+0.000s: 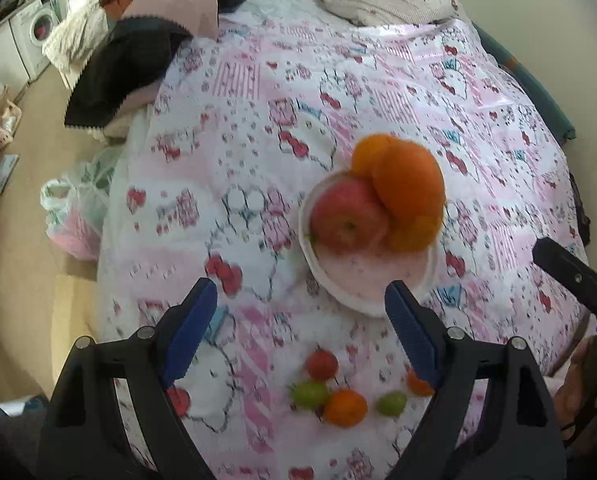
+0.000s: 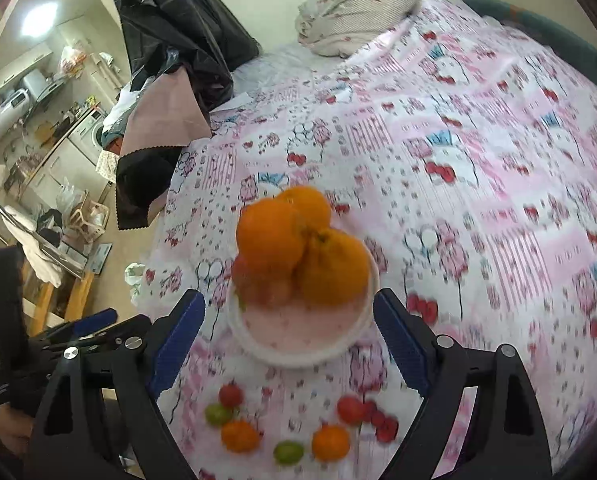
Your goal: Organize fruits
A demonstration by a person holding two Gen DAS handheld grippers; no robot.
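A: Left gripper [image 1: 300, 312] and right gripper [image 2: 288, 322] both gape wide, nothing held. Bare bedspread [image 2: 478, 168] from 12 to 3 o'clock.

B: White bowl [image 2: 258, 350] mid-bed, oranges [image 2: 272, 234] stacked over probably an apple [image 1: 348, 218]. Small fruits [image 2: 240, 436] loose at 6.

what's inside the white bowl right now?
The white bowl holds a red apple and three oranges piled against it. The pink inside shows bare at the near side. Anything beneath the pile is hidden.
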